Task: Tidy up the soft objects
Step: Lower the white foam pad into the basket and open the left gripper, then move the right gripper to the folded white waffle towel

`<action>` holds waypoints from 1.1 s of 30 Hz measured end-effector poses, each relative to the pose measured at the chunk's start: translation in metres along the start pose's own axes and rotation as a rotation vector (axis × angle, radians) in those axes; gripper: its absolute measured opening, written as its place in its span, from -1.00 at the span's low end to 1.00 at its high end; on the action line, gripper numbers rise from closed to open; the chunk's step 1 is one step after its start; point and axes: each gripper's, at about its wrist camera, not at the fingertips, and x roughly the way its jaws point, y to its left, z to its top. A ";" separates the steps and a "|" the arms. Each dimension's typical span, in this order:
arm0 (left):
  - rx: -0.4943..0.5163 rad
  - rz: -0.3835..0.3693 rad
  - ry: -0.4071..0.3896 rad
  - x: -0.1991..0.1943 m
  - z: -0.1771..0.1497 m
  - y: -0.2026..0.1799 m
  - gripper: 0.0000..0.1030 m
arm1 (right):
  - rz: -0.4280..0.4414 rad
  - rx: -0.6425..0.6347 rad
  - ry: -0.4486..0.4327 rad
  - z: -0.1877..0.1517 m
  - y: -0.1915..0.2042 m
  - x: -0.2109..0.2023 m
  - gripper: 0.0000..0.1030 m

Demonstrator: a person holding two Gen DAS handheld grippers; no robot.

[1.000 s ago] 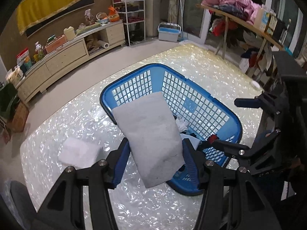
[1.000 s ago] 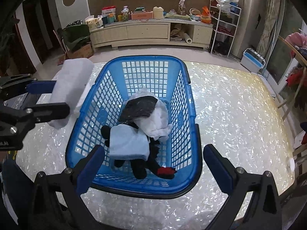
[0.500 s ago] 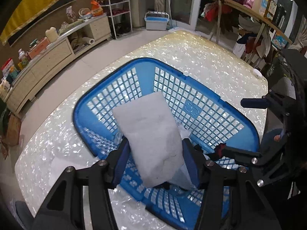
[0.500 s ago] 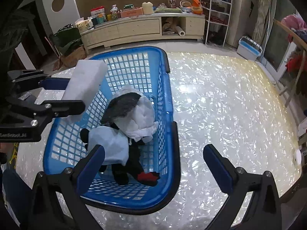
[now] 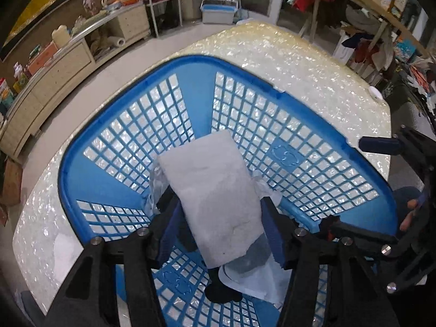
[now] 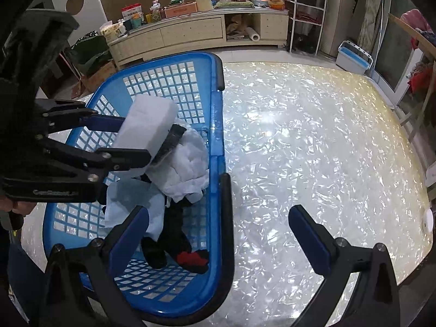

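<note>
Left gripper (image 5: 222, 227) holding white foam block (image 5: 215, 199) over blue laundry basket (image 5: 245, 77), jaws starting to open; right gripper (image 6: 218, 234) hanging wide, empty. White quilted cloth (image 6: 188, 169), black plush toy (image 6: 174, 234) already lying inside. Another white pad (image 5: 64, 248) waiting on table (image 6: 313, 136)

A glossy blue plastic lattice basket (image 5: 286, 125) is sitting on a shimmering, pearly tabletop (image 6: 313, 141), holding a matt white foam block (image 5: 215, 199) and soft quilted white cloth (image 6: 188, 169).
</note>
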 end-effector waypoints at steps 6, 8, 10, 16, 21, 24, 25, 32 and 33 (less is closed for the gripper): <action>0.005 0.007 0.023 0.008 0.004 -0.005 0.27 | 0.030 0.017 0.005 -0.001 -0.005 0.000 0.99; 0.008 0.014 0.020 0.007 0.006 -0.005 0.35 | 0.029 0.025 0.005 -0.001 -0.007 0.000 0.99; 0.007 0.061 0.014 0.006 0.007 -0.004 0.41 | 0.033 0.033 0.004 0.000 -0.010 -0.001 0.99; 0.009 0.074 0.027 -0.002 0.006 -0.008 0.47 | 0.039 0.054 -0.011 -0.001 -0.012 -0.010 0.99; -0.001 0.090 -0.001 -0.016 0.002 -0.012 0.66 | 0.041 0.046 -0.026 -0.003 -0.009 -0.021 0.99; -0.025 0.118 -0.032 -0.032 -0.004 -0.012 0.67 | 0.039 0.038 -0.041 -0.005 -0.007 -0.031 0.99; -0.036 0.118 -0.041 -0.036 -0.005 -0.011 0.74 | 0.037 0.035 -0.048 -0.005 -0.006 -0.035 0.99; -0.066 0.164 -0.077 -0.078 -0.029 -0.013 1.00 | 0.045 0.012 -0.077 -0.007 0.015 -0.055 0.99; -0.069 0.161 -0.084 -0.085 -0.034 -0.013 1.00 | 0.051 0.011 -0.081 -0.008 0.017 -0.058 0.99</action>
